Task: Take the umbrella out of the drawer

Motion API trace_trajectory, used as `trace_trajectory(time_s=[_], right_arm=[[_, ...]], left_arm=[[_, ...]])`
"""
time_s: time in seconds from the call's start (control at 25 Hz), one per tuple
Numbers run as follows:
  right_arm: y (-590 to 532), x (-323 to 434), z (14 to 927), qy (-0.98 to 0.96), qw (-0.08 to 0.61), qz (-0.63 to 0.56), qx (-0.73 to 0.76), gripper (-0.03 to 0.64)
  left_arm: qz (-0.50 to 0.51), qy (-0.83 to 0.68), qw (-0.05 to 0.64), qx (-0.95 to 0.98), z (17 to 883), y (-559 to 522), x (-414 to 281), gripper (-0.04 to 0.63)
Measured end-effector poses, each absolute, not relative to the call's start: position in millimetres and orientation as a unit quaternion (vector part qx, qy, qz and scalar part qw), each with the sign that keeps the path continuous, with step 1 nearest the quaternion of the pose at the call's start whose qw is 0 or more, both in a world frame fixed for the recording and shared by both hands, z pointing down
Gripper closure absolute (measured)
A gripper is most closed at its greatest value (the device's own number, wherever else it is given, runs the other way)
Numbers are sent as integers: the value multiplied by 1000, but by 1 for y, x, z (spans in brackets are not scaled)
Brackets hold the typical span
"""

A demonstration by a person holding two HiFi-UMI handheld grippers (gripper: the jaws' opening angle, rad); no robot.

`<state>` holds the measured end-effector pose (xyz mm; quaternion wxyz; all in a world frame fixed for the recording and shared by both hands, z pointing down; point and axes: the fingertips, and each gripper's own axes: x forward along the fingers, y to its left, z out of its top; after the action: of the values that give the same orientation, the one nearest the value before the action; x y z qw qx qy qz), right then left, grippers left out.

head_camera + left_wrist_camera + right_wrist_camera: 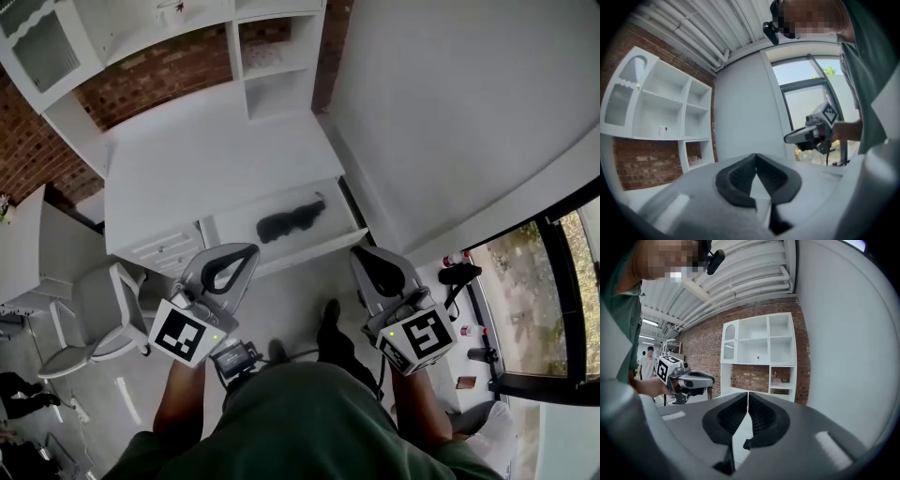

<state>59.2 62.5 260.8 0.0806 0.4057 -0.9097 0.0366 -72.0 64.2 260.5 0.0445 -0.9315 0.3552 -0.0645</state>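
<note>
the umbrella (291, 220) lies folded in the open drawer (234, 228), toward its right side. the drawer projects from the desk (206, 159) toward the person. left gripper (248, 253) and right gripper (361, 255) hang near the drawer front, jaws together, empty. risk: unopened jaws would shove the umbrella farther in. risk: a grip on loose fabric may slip; the handle end cannot be told.

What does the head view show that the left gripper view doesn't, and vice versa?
Head view only: the open drawer, the black umbrella lying in it, a white chair. Left gripper view only: a window, the ceiling, and the left gripper up close, jaws together, empty. Both: the right gripper, white shelf unit, brick wall.
</note>
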Motion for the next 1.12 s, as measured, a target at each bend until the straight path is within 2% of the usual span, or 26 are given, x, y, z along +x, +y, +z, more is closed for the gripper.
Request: trace_trajectory(time_s=[0.28,0.68,1.12], right_arm=[[-19,57,271,-935,72,42,343,604],[-138,95,282,-960,65,47,269,604],[-194,102,316,-970,78,69,220,603]], left_arm=[[-88,404,38,-910,266,-1,-67,592],[-117,462,26,-879,277,-102,-18,592],[-139,496,-5,-857,303,-152,-10,592]])
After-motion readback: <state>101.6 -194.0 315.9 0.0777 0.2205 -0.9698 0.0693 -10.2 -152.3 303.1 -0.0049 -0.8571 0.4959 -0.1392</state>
